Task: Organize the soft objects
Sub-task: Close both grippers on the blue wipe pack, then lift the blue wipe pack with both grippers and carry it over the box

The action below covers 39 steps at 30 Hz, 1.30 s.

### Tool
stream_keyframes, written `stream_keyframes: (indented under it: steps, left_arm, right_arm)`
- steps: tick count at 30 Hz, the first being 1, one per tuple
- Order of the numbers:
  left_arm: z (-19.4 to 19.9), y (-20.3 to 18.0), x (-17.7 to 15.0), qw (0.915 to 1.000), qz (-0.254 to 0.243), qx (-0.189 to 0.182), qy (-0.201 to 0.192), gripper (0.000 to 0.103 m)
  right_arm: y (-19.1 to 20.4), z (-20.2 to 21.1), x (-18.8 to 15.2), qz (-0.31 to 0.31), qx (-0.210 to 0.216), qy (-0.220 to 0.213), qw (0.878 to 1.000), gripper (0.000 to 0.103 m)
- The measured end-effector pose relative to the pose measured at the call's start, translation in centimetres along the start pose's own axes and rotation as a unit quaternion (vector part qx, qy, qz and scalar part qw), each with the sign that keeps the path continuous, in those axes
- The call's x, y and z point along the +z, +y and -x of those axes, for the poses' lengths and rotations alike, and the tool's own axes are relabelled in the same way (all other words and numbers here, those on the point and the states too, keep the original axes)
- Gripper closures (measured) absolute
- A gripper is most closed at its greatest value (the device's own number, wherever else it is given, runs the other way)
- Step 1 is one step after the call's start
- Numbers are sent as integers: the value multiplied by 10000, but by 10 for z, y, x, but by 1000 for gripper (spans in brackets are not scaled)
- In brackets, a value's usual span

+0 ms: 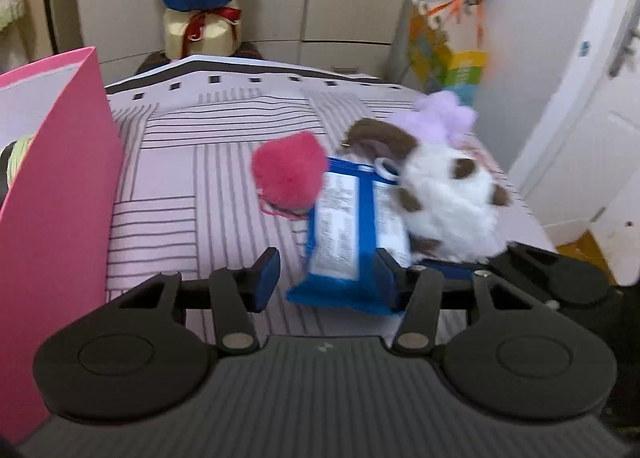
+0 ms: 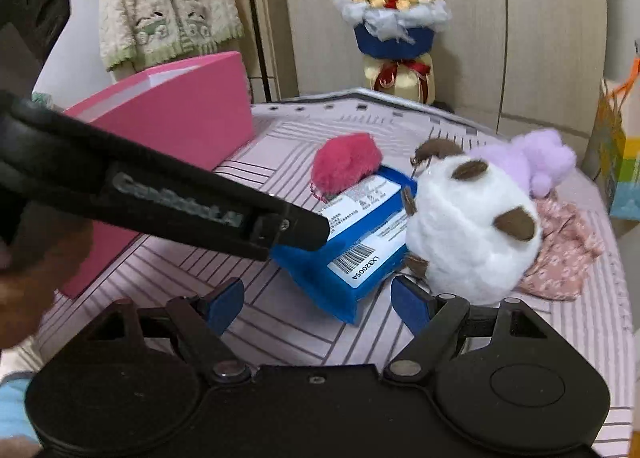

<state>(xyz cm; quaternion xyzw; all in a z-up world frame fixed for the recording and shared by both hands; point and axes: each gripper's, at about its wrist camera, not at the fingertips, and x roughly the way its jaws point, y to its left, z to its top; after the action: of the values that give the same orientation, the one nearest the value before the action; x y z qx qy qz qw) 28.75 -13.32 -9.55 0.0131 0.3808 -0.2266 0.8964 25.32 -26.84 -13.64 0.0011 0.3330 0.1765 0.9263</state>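
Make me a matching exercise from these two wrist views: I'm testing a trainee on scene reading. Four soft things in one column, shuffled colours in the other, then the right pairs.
Things:
1. fluffy ball
2. soft packet with printed labels
3. round plush toy
4. pompom toy

Colours:
A. white with brown patches
B. lilac
C. deep pink
D. blue

Pairs: 1-C, 2-D, 3-A, 4-B.

All four lie on the striped cloth; the fluffy ball and the round plush toy each touch the soft packet with printed labels.
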Motion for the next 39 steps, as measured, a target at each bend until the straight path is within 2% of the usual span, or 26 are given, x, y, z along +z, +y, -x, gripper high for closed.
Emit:
stream_keyframes:
  steps: [4,10,16,20,23,31,39]
  left_arm:
    - [-16,10,3,9997,243,-12,88,55]
    - [-27,24,2,9961,712,-480,225,66]
    - [-27,23,-4,9939,780,-725,271,68]
    - [-22,14,-6,9960,512,-698,229,68]
    - [-16,7,-7,9968,368,-658,251,68]
    - [11,5,-13,9963,298,-756,276,67]
    - [37,3,-27,9981,268,-547,130,66]
  right_arm:
    - [0,-8,1,16,-139,-16,9999,19]
    - [4,-12,0,156,-325,-83,9993,21]
    - [-3,-8,-1,94,-331,-214,9992,46]
    - [-1,-6,-2,106,-324,-230,9992,57]
    - [5,-2,-2,127,-337,-232,9991,61]
    - [18,18,-3,48,-219,-294,9993,63]
    - [36,32,-8,356,-97,-377,9986,63]
